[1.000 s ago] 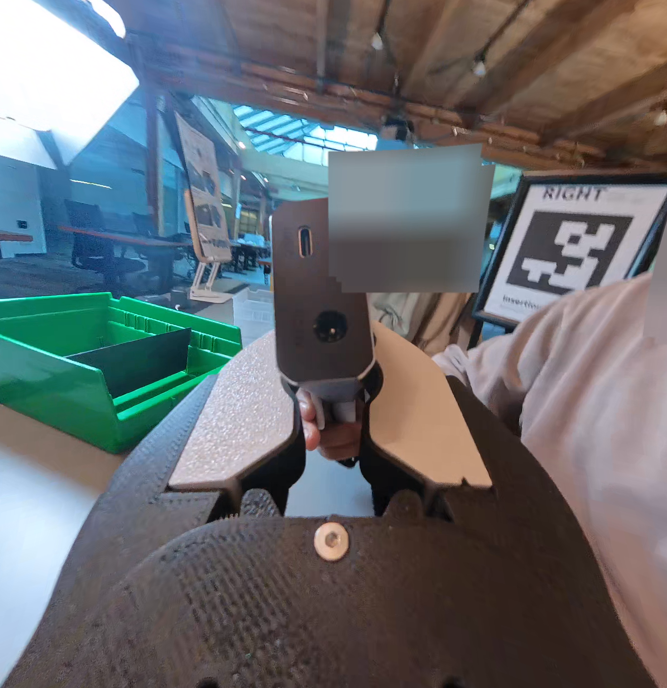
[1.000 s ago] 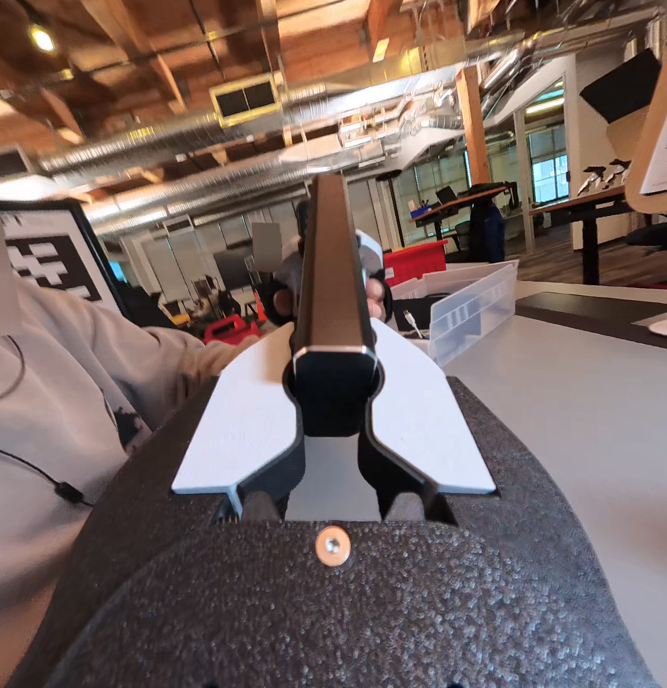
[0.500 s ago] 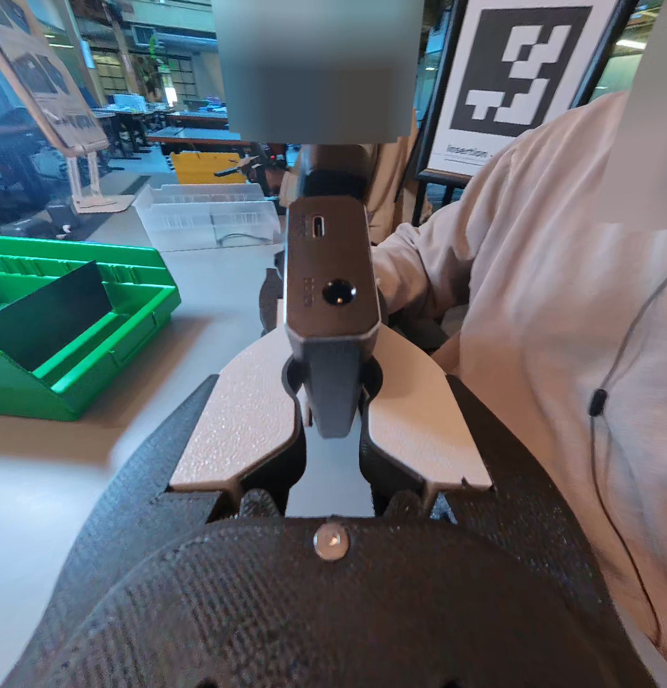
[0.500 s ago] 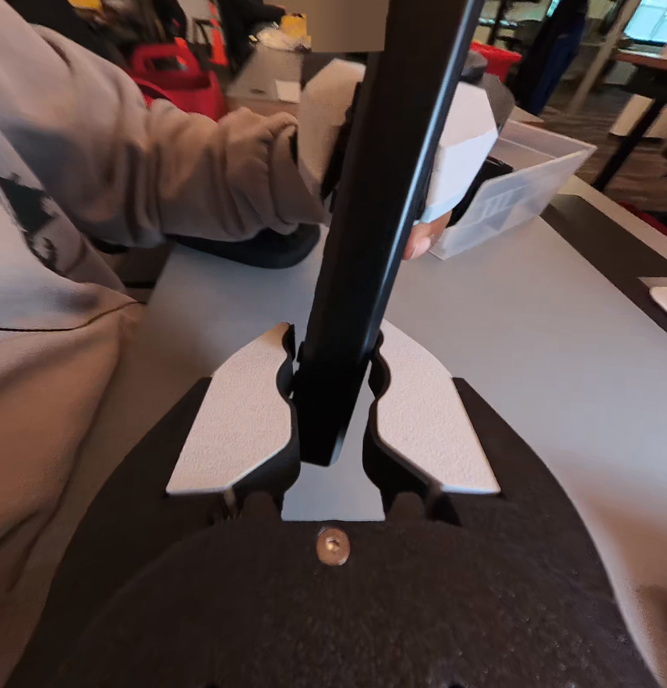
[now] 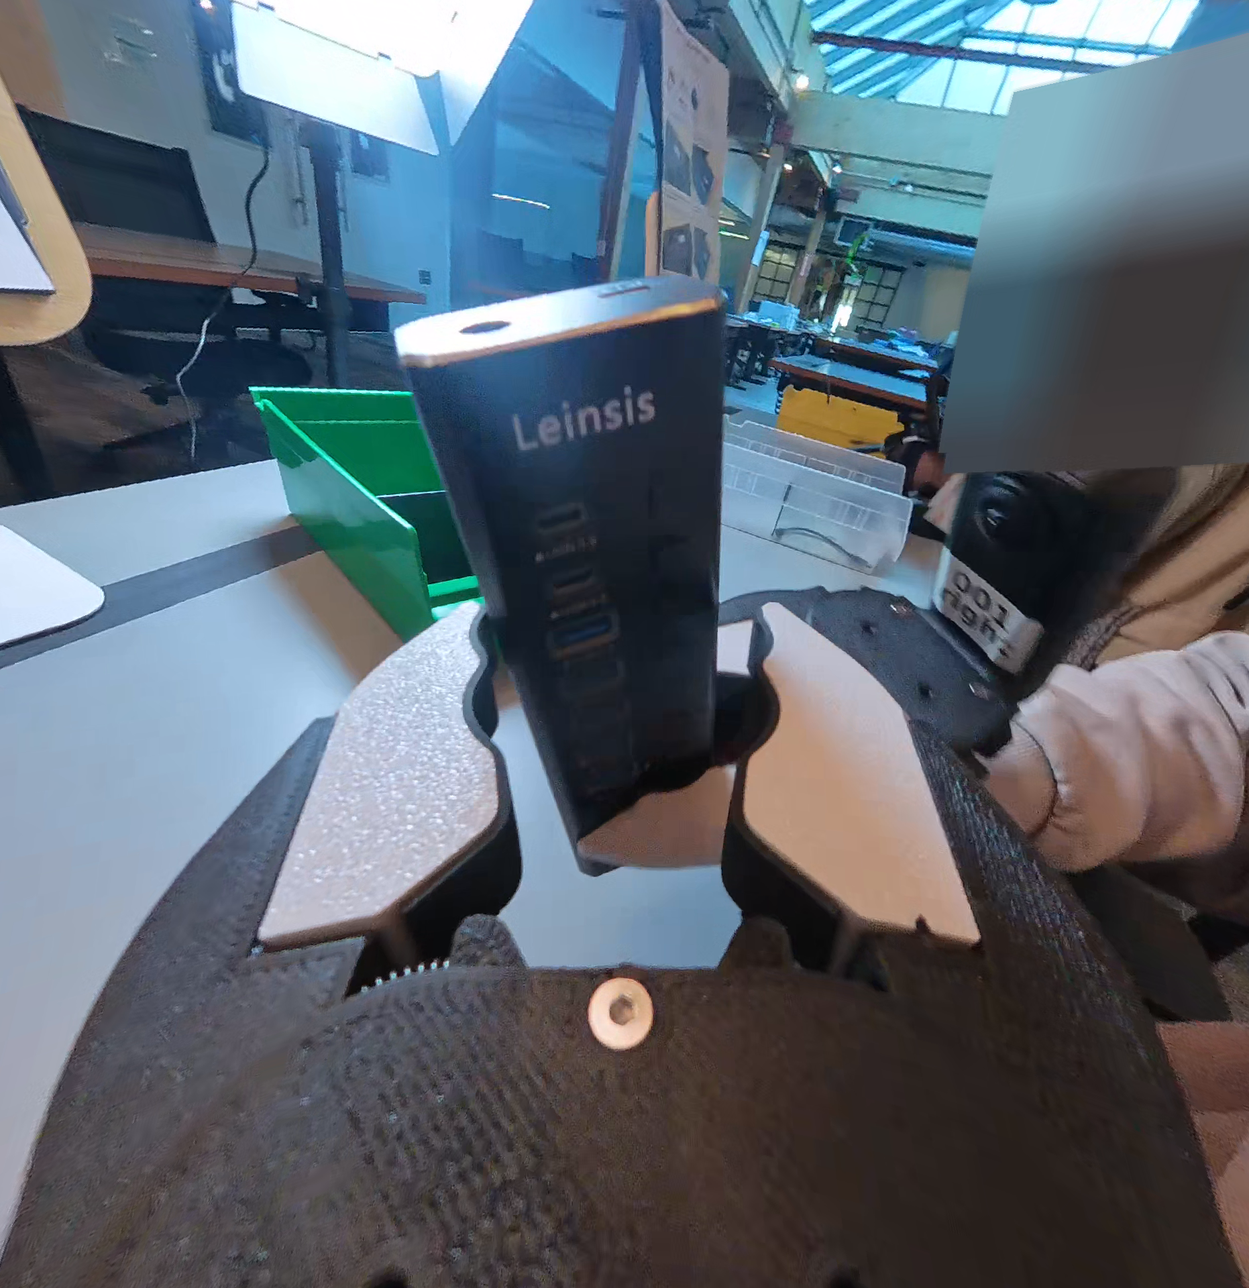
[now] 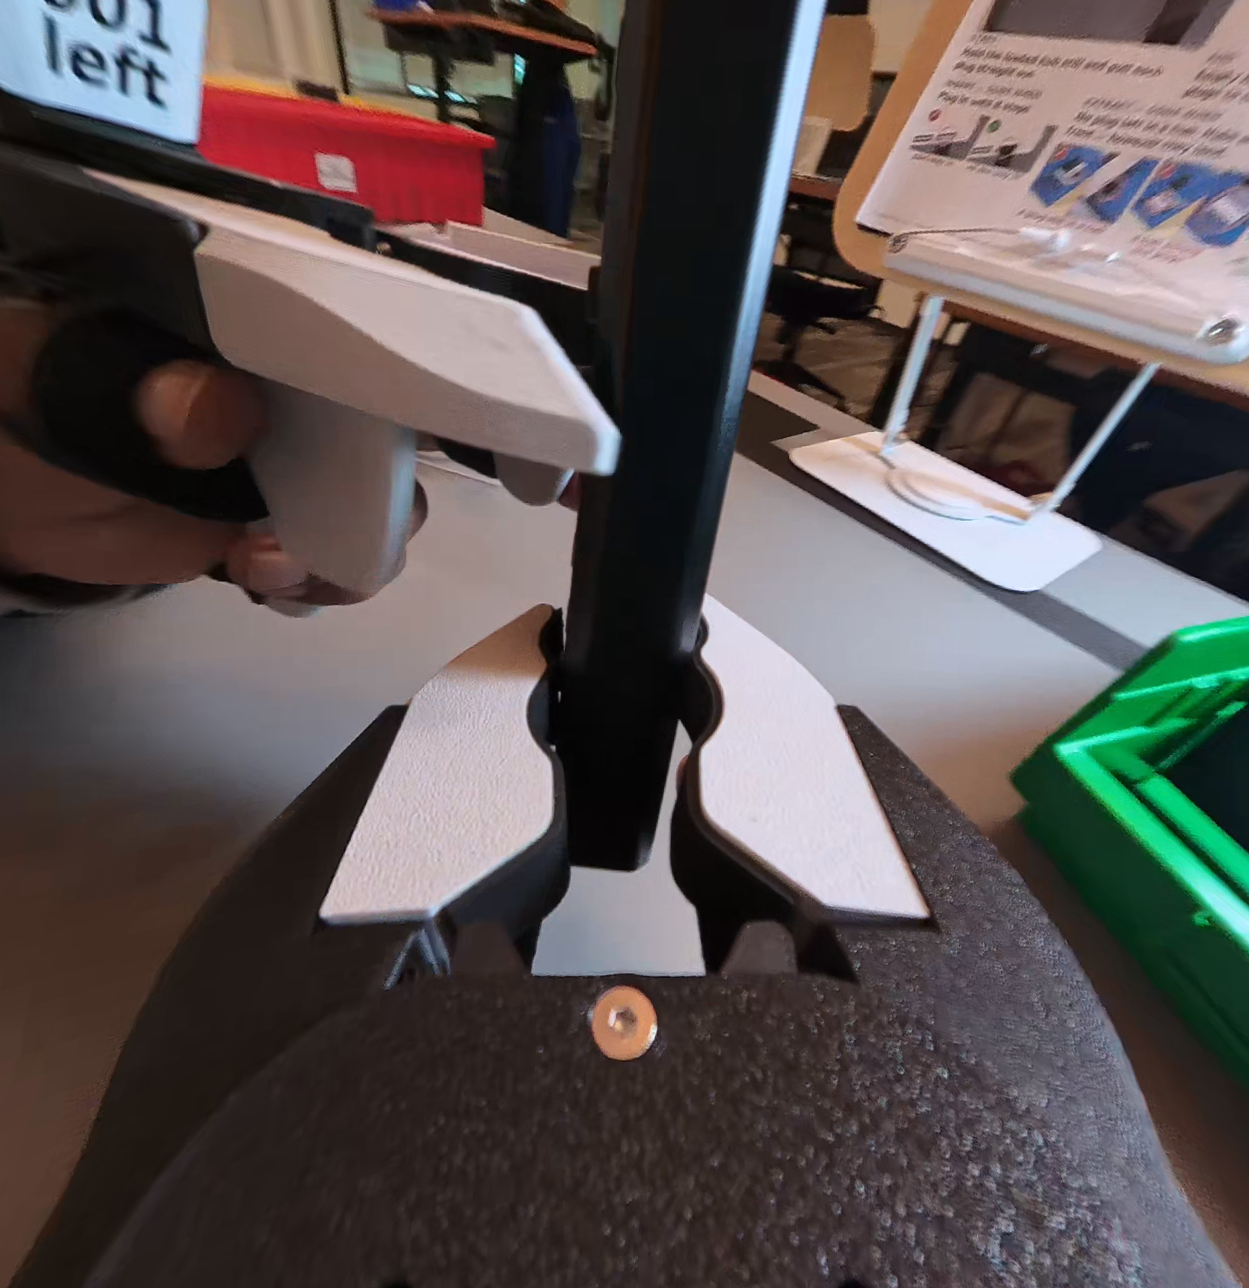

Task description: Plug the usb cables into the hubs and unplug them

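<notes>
- The grey worktop [image 5: 155, 697] carries everything around the hub; a green bin [image 5: 357, 502] stands on it just behind the hub in the left wrist view, and its corner [image 6: 1165, 780] sits right of the right gripper.
- A clear plastic bin [image 5: 817, 488] lies farther back with a thin cable in it, hard to make out.
- A stand with a printed sheet [image 6: 1068, 209] rises behind the worktop on a white base.
- The black hub [image 5: 594, 557] is held off the worktop, upright and slightly tilted, its row of ports facing the left camera; the lowest ports are dark and blurred.
- The left gripper [image 5: 618, 704] is spread around the hub's lower end; whether both fingers touch it cannot be told.
- The right gripper [image 6: 625, 704] pinches the hub [image 6: 649, 488] by its narrow sides; the hub's top is cut off by the frame.
- A hand [image 6: 210, 488] holds the left gripper's handle, partly blurred.
</notes>
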`<state>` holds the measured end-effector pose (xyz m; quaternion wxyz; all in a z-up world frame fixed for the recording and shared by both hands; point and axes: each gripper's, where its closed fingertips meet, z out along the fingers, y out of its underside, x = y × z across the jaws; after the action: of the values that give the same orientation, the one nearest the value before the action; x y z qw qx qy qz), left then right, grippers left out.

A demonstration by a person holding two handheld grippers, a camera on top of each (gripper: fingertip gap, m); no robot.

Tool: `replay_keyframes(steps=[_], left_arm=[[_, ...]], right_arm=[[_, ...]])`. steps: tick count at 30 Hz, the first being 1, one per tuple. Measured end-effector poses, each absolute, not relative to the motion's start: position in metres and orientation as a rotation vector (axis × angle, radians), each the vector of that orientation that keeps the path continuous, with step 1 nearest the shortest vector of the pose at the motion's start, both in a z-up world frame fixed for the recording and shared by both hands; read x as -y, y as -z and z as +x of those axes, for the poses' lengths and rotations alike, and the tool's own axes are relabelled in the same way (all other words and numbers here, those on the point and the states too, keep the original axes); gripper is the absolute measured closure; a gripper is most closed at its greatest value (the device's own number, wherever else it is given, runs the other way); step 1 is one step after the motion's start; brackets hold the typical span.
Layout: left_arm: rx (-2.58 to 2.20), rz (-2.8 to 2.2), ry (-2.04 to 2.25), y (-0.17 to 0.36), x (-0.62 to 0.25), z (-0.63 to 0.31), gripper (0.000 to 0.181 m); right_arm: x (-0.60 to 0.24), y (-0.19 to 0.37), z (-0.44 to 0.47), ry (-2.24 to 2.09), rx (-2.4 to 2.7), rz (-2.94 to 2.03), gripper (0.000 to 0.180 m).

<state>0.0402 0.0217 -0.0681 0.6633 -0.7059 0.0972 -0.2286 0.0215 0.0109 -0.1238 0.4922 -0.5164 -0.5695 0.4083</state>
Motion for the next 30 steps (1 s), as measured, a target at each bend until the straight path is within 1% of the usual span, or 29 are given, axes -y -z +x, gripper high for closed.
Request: replay_keyframes(steps=[1,2,4,9,12,16,20,22,23,26,30], left_arm=[[-0.202,-1.595,0.520,0.069,-0.024,0.041,0.110],[-0.186,-1.593,0.524,0.069,-0.026,0.039,0.116],[-0.192,-1.606,0.578,0.070,-0.026,0.037,0.116],[-0.198,-1.627,0.705,0.072,-0.024,0.030,0.117],[-0.297,-1.601,0.740,0.067,-0.016,0.031,0.117],[-0.612,-1.578,0.752,0.067,0.009,0.055,0.117],[-0.807,-1.532,0.809,0.071,0.027,0.085,0.117],[-0.847,-1.519,0.832,0.072,0.031,0.097,0.117],[-0.866,-1.514,0.828,0.073,0.031,0.102,0.117],[-0.869,-1.511,0.800,0.071,0.031,0.107,0.117],[-0.778,-1.511,0.662,0.064,0.022,0.100,0.117]], right_arm=[[-0.011,0.125,0.020,-0.926,1.390,-1.237,0.149],[-0.008,0.126,0.019,-0.868,1.412,-1.209,0.148],[-0.004,0.128,0.017,-0.786,1.436,-1.155,0.145],[0.016,0.136,0.017,-0.787,1.594,-1.028,0.123],[0.033,0.137,0.023,-0.982,1.673,-1.025,0.118],[0.046,0.134,0.036,-1.355,1.757,-1.102,0.112],[0.059,0.135,0.040,-1.480,1.829,-1.057,0.105],[0.070,0.137,0.040,-1.501,1.856,-1.024,0.104],[0.073,0.138,0.039,-1.486,1.860,-1.002,0.110],[0.078,0.135,0.041,-1.502,1.852,-0.960,0.112],[0.070,0.126,0.039,-1.554,1.746,-0.962,0.113]])
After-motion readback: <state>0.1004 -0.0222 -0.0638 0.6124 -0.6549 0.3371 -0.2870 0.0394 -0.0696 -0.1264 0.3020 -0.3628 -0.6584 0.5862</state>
